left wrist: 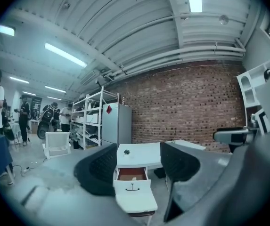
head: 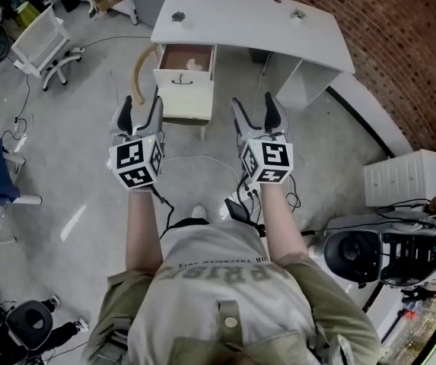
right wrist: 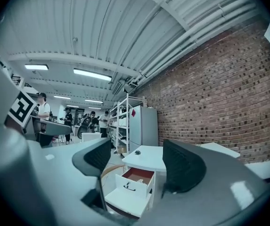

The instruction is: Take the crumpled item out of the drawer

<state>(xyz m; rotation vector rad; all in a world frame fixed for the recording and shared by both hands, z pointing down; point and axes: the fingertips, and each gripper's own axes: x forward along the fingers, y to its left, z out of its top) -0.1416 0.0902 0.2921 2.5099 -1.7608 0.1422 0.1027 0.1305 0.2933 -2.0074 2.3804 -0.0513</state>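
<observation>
My left claw (head: 141,106): jaws spread, nothing between them, held in air over floor, well short of drawer. My right claw (head: 254,106): jaws likewise spread, empty, beside left claw, not touching it. Drawer (head: 185,97): pulled open under left end of white desk (head: 278,33), front panel with dark handle facing me. Crumpled item (head: 195,65): pale wad inside drawer, just behind front panel, right of middle. Small plant (head: 178,16): on desk top, left end, above drawer. Brick wall (head: 400,44): behind desk.

Crumpled item (head: 195,65) in drawer (head: 195,97): pale speck, too small f/ detail
</observation>
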